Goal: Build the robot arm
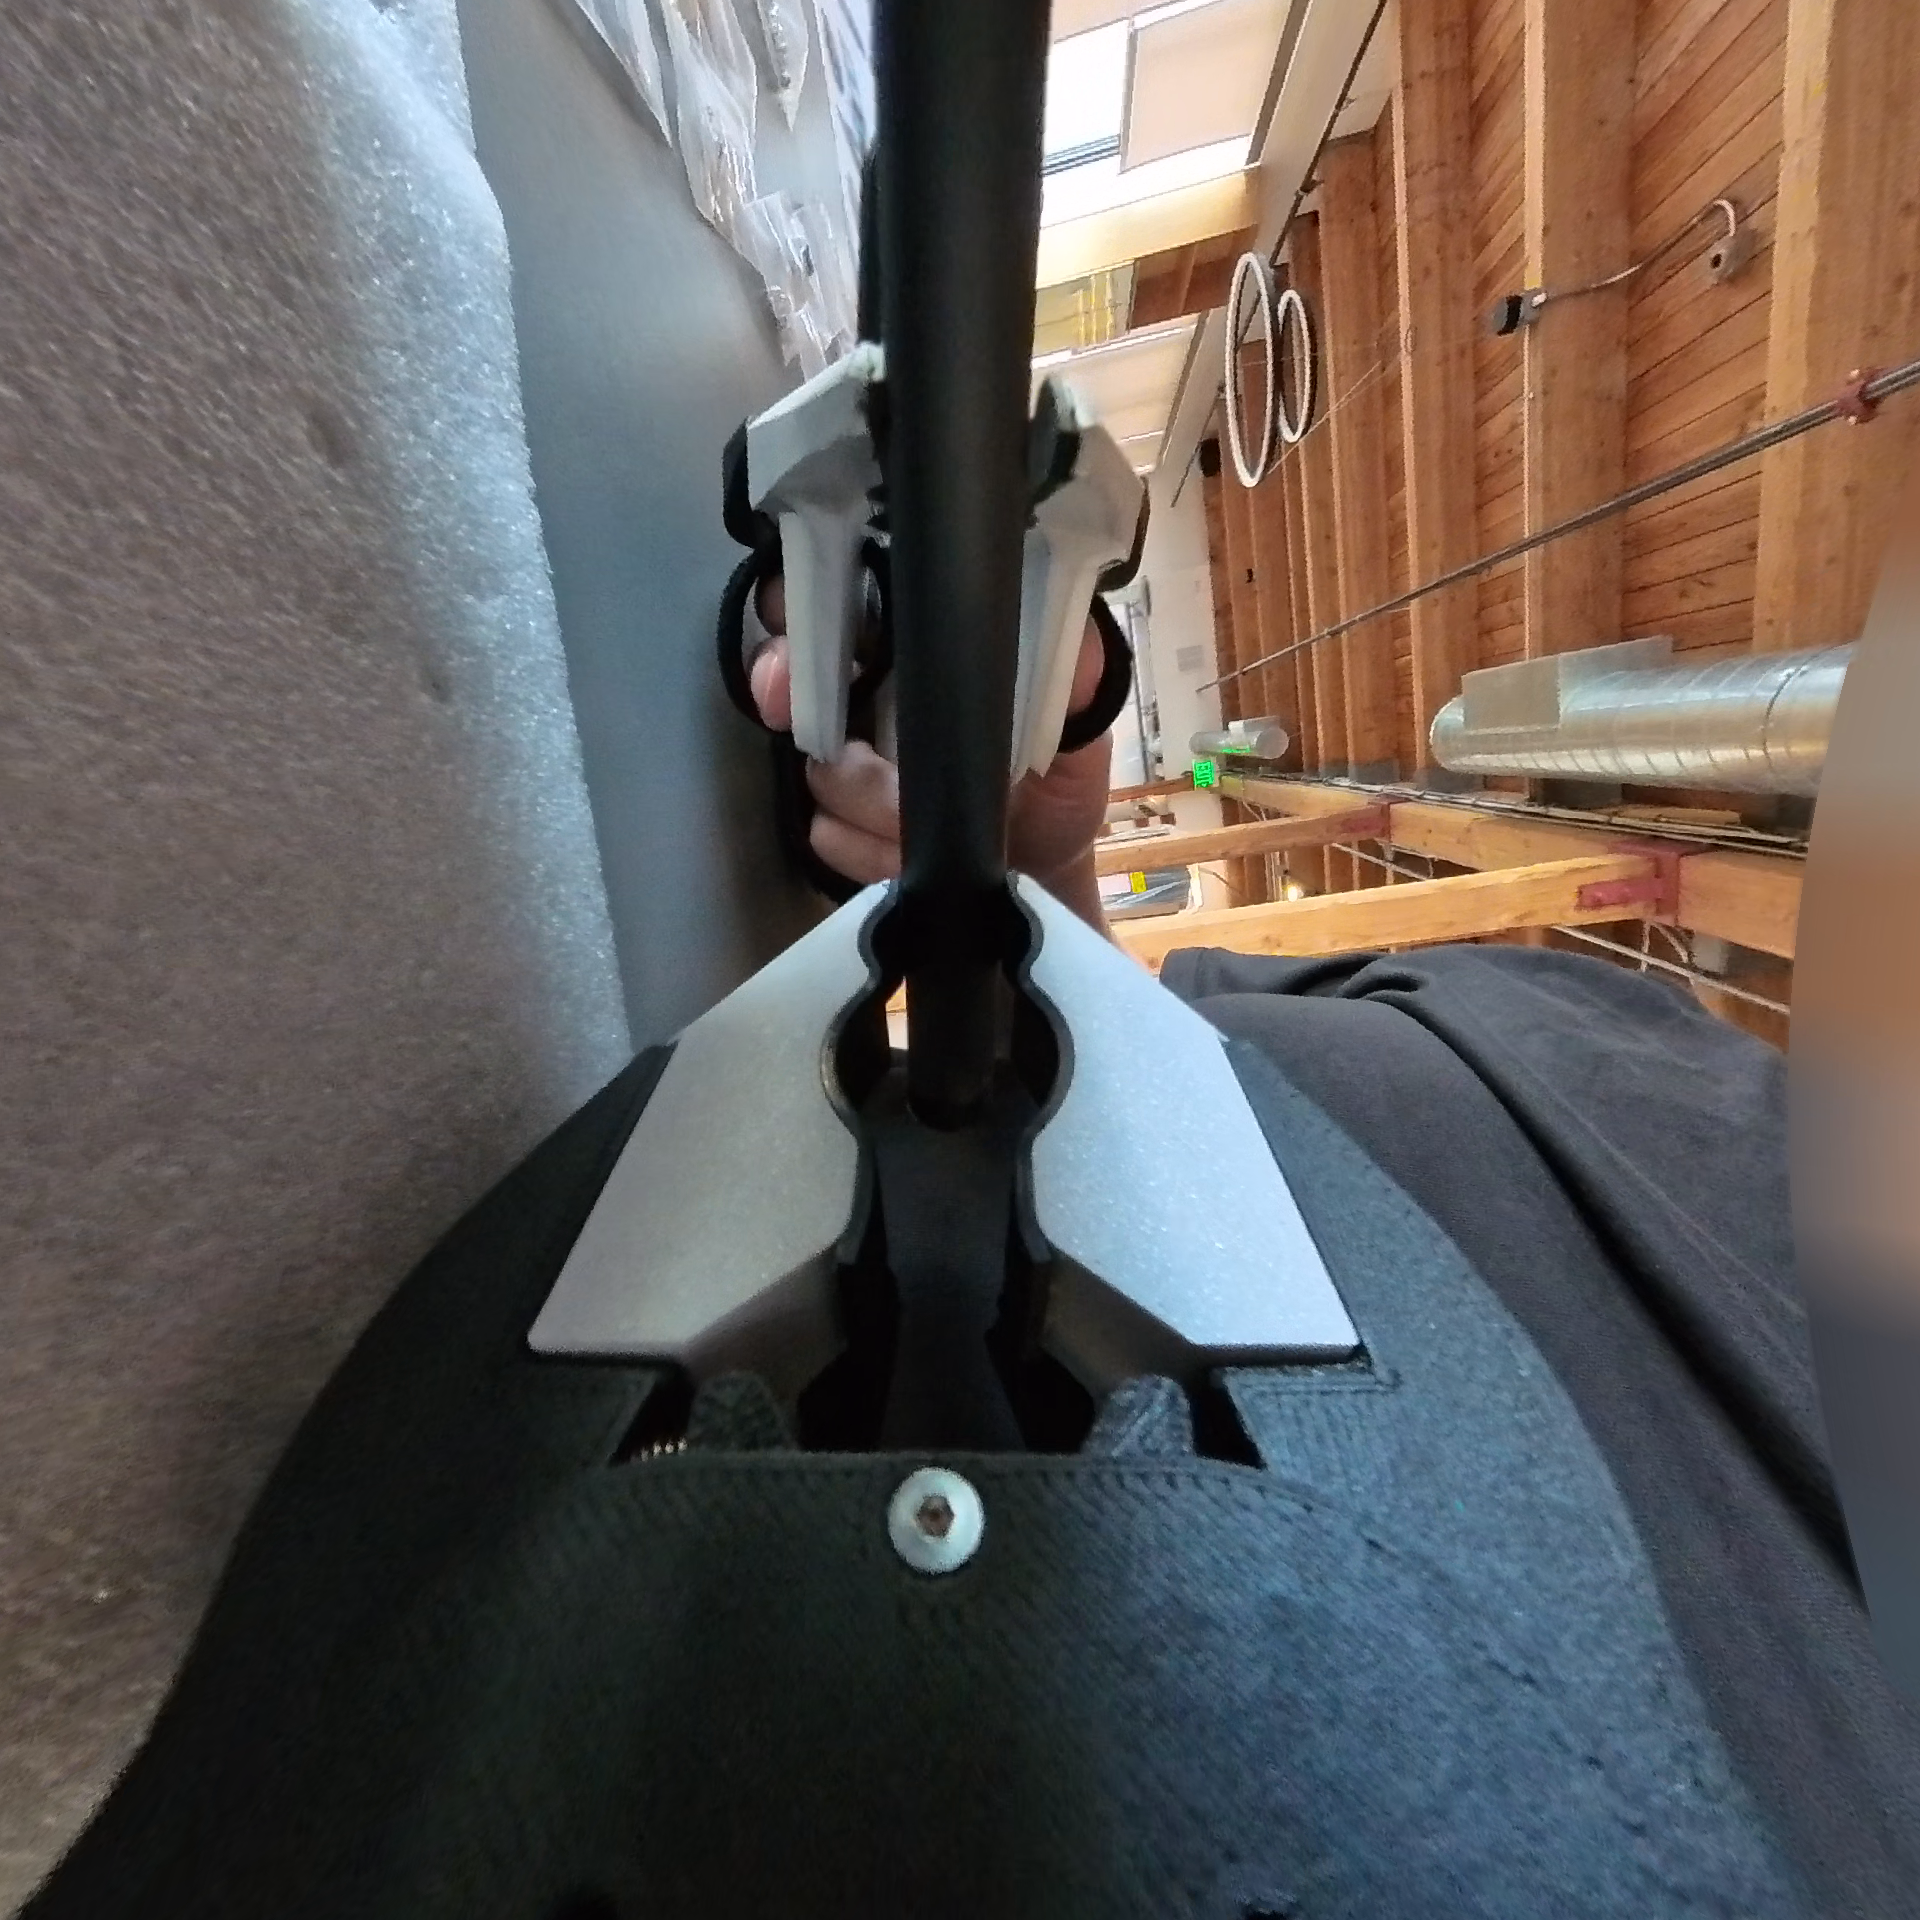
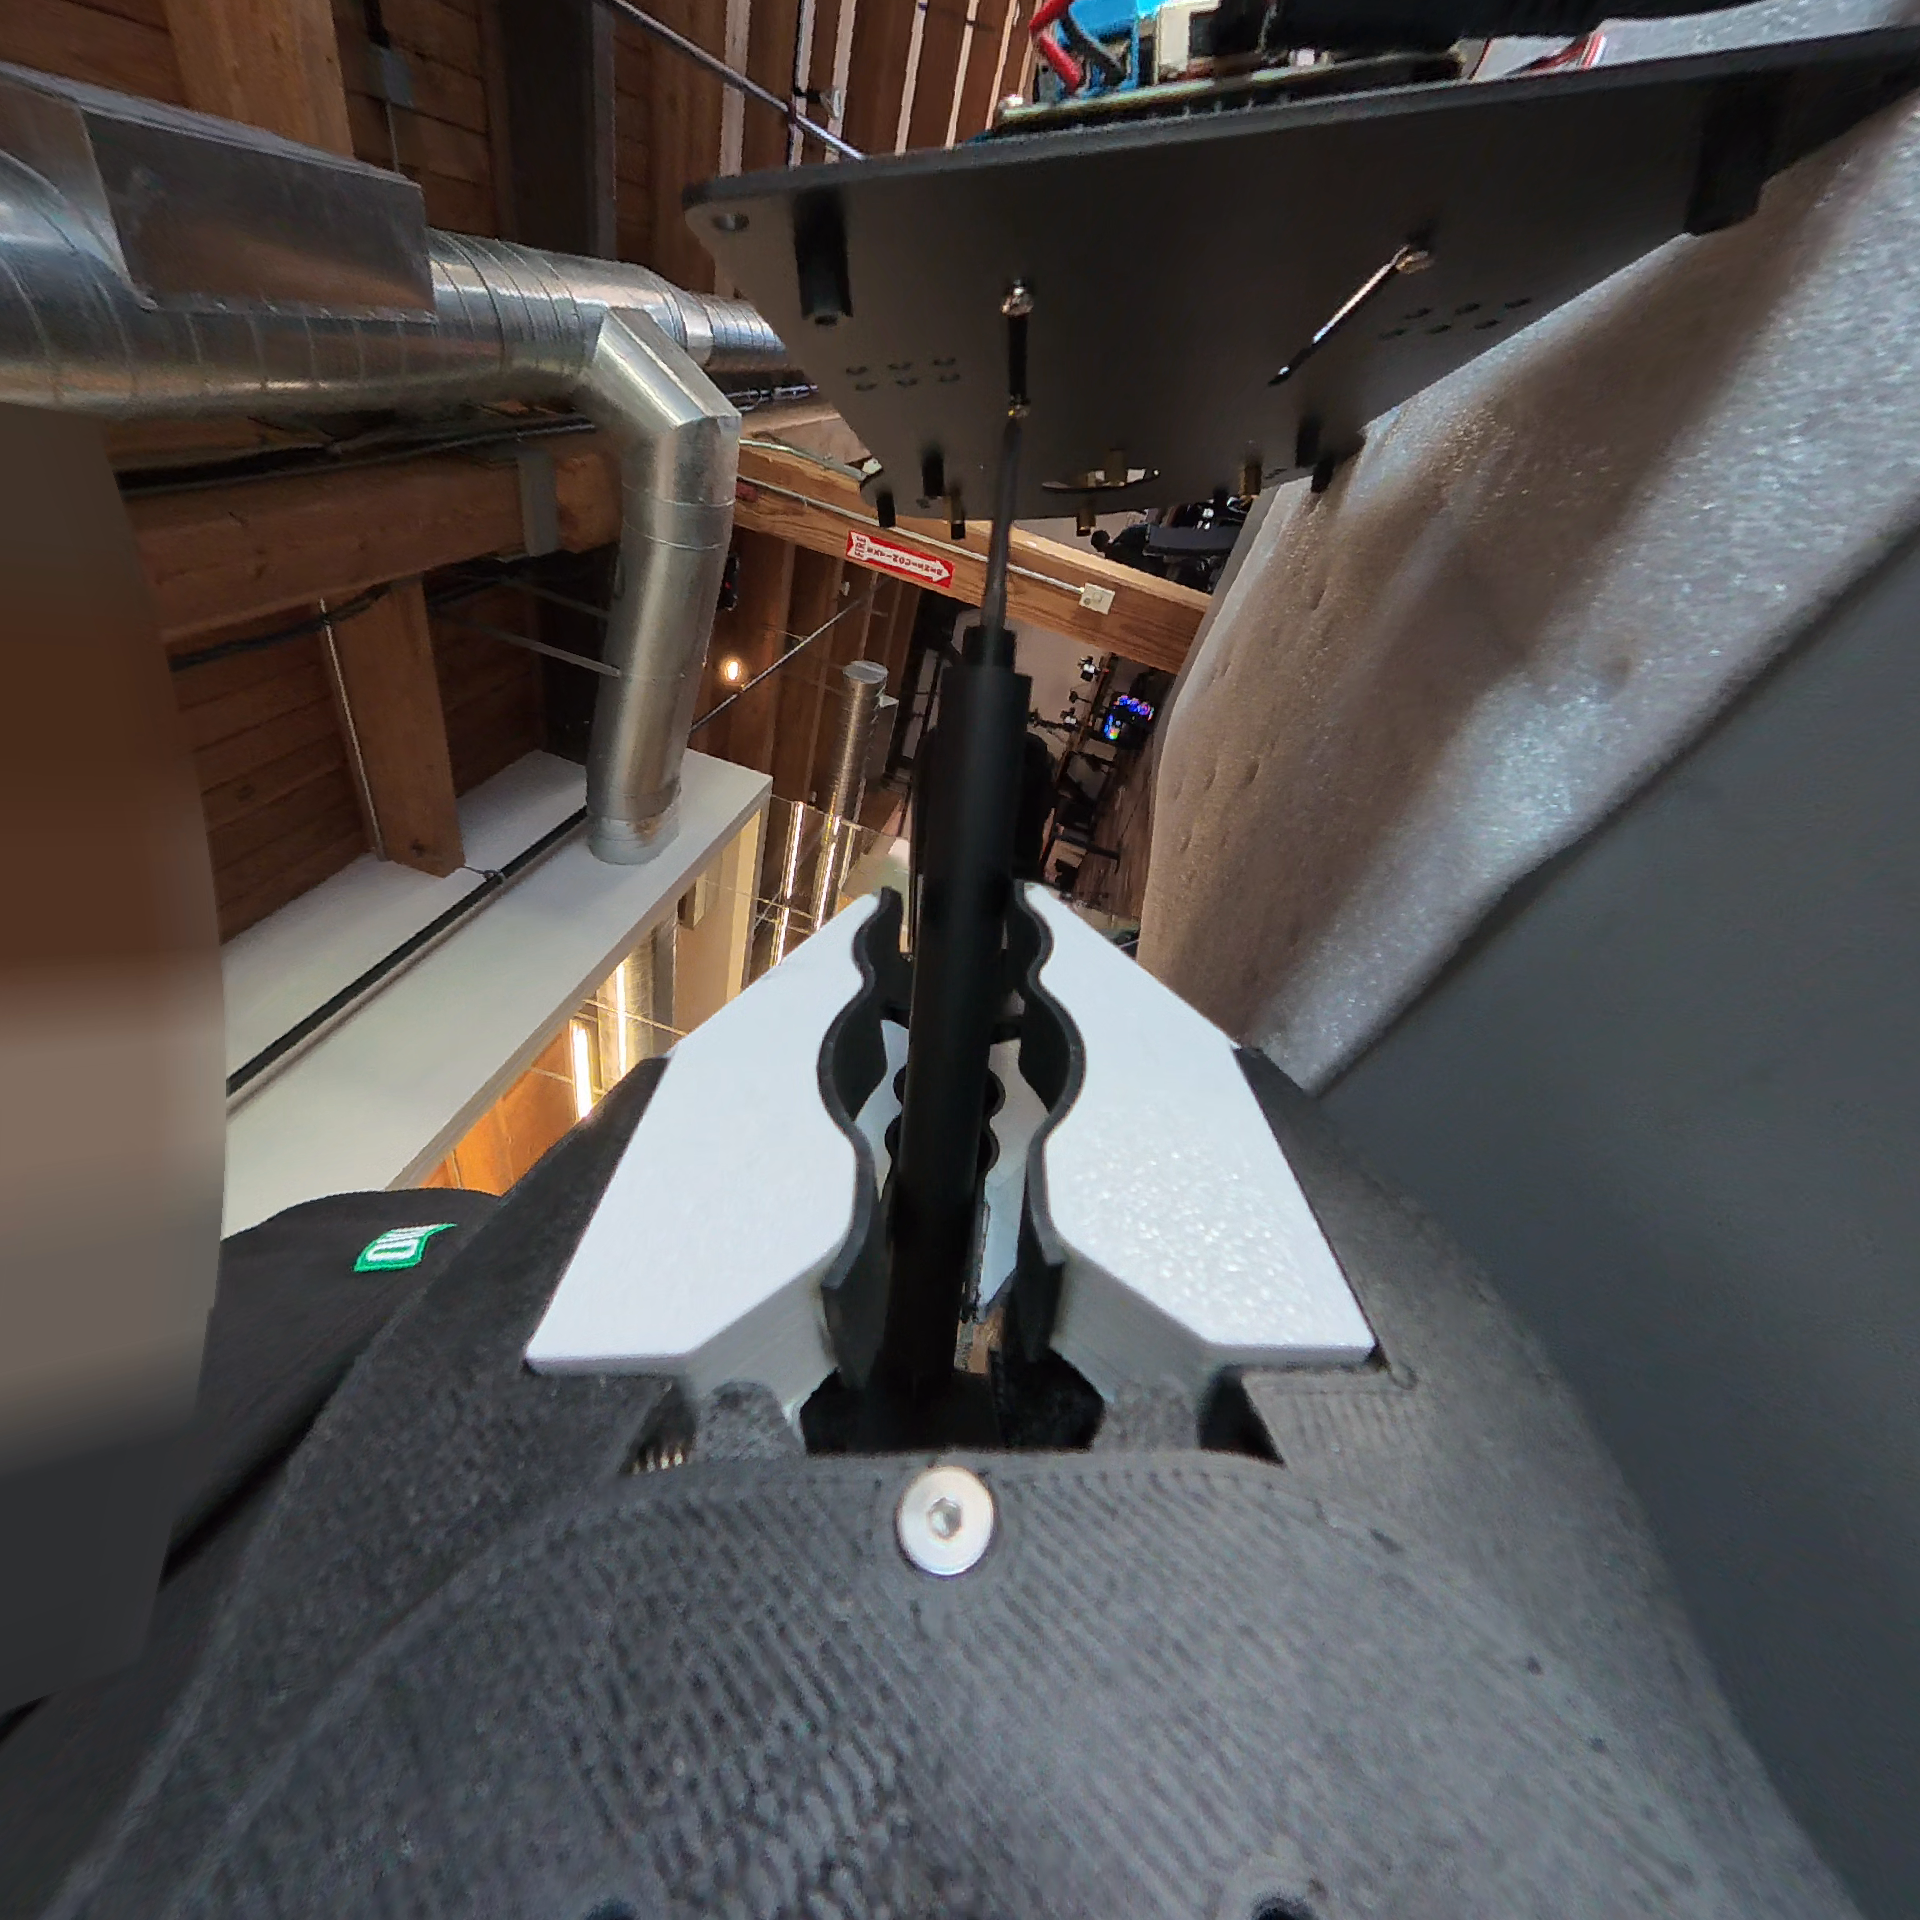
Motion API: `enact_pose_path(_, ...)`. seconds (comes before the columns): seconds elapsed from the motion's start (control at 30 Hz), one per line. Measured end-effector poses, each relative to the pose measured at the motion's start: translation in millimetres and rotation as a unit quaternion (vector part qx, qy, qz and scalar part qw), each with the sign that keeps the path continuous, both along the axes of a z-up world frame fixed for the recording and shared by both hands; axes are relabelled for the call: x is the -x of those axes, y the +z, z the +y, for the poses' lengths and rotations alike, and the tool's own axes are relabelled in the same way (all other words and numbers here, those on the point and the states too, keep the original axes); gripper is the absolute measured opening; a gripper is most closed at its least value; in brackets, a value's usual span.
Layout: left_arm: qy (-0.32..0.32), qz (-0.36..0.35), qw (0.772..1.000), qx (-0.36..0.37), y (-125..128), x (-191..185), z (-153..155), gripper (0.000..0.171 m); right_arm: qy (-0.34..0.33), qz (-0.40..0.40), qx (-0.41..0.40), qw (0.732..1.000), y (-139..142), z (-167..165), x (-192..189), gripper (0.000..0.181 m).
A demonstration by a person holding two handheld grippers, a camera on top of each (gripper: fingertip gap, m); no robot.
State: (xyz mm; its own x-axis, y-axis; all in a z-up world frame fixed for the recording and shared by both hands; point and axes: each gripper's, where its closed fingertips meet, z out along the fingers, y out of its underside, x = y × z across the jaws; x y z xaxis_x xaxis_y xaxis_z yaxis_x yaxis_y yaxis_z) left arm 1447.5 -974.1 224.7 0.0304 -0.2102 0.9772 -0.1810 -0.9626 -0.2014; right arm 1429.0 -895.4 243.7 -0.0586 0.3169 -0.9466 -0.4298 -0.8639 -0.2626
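Both claws clenched one black screwdriver [image 2: 961,935]: left gripper [image 1: 948,914] at its butt, right gripper [image 2: 961,904] further up, tip at a screw [image 2: 1016,301] under the black plate [image 2: 1195,343]. Green tag [image 2: 400,1245] on a sleeve, red sign [image 2: 900,561] on a beam.

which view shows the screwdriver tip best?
Right wrist view: the black screwdriver, clamped in the right gripper, runs to its thin tip at a screw on the dark metal plate. Left wrist view shows only the handle; tip out of frame.

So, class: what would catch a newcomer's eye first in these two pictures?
A long black screwdriver runs up the middle, clamped by both the left gripper and the right gripper, its tip at a screw under a dark metal plate. White foam flanks it, with a silver duct against wooden beams.
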Motion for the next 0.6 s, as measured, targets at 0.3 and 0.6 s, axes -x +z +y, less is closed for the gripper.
enact_pose_path(0.3,-0.026,0.041,0.998,-0.050,3,5,-8,0.016,0.037,0.041,-0.002,0.998,9,-10,4,0.017)
enact_pose_path(0.6,-0.028,0.004,0.999,-0.018,12,5,-10,0.017,0.051,0.049,-0.004,0.998,11,-13,7,0.015)
